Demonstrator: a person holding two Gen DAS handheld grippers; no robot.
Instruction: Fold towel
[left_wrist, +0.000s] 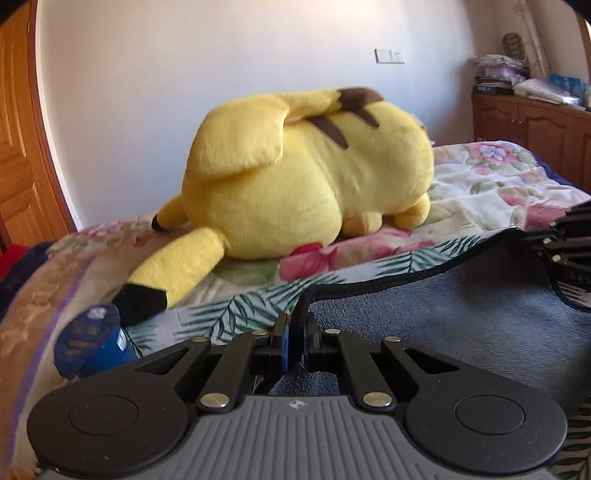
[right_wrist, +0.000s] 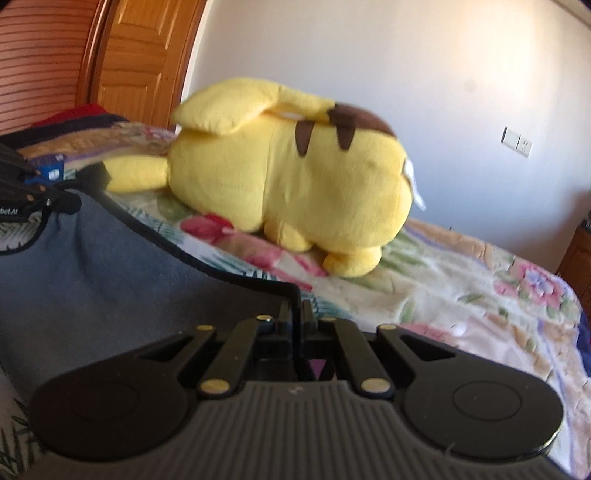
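On the floral bedspread (left_wrist: 480, 192), the left gripper (left_wrist: 295, 332) pinches one black-edged corner of the blue-grey towel (left_wrist: 461, 325) — cloth stretching rightward to the right gripper (right_wrist: 295, 314), clamped on the other corner; behind lies a yellow plush toy (right_wrist: 295, 177).

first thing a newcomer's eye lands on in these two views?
The big yellow plush lying on the floral bedspread against the white wall. Next, the blue-grey towel stretched in front of it, one dark-trimmed corner pinched in the left gripper, another in the right gripper, jaws shut.
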